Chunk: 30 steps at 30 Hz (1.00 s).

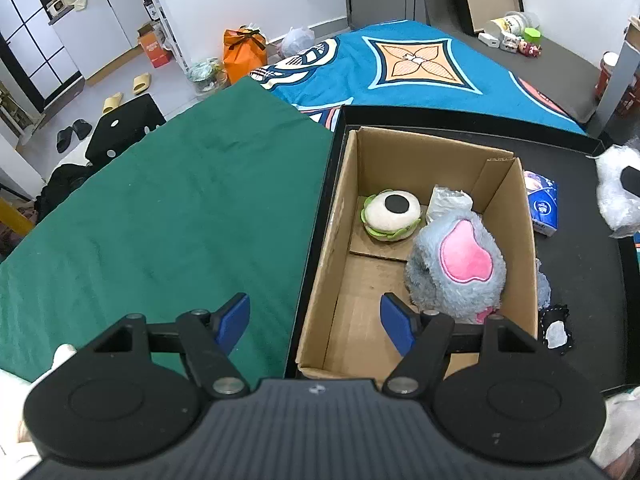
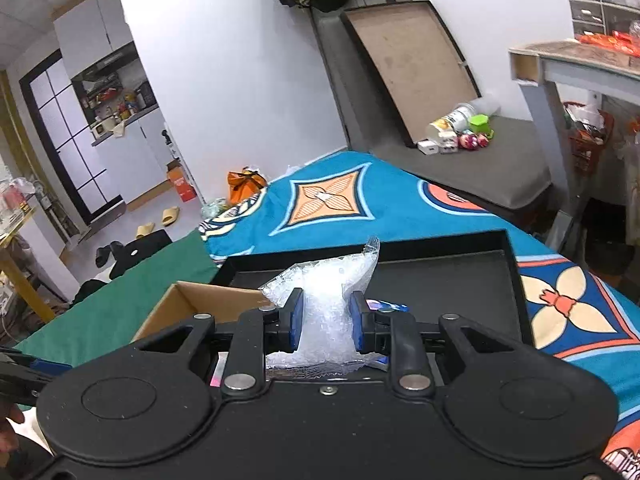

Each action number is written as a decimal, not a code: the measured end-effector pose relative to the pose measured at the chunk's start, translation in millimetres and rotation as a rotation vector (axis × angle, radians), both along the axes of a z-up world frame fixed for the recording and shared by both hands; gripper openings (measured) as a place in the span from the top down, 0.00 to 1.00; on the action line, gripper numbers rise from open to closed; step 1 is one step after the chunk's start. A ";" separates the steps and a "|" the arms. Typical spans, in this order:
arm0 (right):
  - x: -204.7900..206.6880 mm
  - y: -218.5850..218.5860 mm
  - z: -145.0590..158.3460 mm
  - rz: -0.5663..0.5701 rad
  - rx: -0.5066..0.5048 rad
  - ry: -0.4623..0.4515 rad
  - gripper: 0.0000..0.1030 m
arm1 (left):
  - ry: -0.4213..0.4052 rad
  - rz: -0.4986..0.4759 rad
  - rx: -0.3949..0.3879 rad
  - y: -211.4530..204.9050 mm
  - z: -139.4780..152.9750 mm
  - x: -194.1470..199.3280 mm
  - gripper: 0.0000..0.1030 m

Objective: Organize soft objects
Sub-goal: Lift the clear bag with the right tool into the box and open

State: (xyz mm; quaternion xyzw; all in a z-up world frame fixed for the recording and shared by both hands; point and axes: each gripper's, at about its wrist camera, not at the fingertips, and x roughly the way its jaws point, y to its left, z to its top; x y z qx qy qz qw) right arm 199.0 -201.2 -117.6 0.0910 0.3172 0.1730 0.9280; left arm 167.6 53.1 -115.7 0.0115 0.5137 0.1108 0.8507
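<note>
White walls [image 2: 240,80] and pale floor [image 1: 132,68]; white cabinets [image 1: 96,28] on the left beside a black-framed glass door [image 1: 32,52]. Yellow slippers [image 1: 142,83] and black slippers [image 1: 74,134] scattered on the floor, orange bag [image 1: 244,54] near the wall. Bed under a blue patterned blanket [image 1: 420,64], green cloth [image 1: 168,208] alongside. Grey mattress [image 2: 480,168] at the far side, brown board [image 2: 408,64] leaning on the wall. Shelf unit [image 2: 560,64] at right
</note>
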 end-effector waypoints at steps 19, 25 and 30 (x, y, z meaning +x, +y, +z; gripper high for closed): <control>-7.5 72.7 -1.4 0.145 -0.010 0.014 0.77 | -0.015 -0.007 -0.122 24.2 -25.0 -6.1 0.56; -7.1 101.2 -8.7 0.198 -0.050 0.042 0.77 | 0.001 -0.003 -0.183 34.5 -39.0 -4.0 0.74; -12.7 129.0 -12.4 0.252 -0.103 0.078 0.76 | 0.004 0.023 -0.242 45.1 -47.9 -3.5 0.82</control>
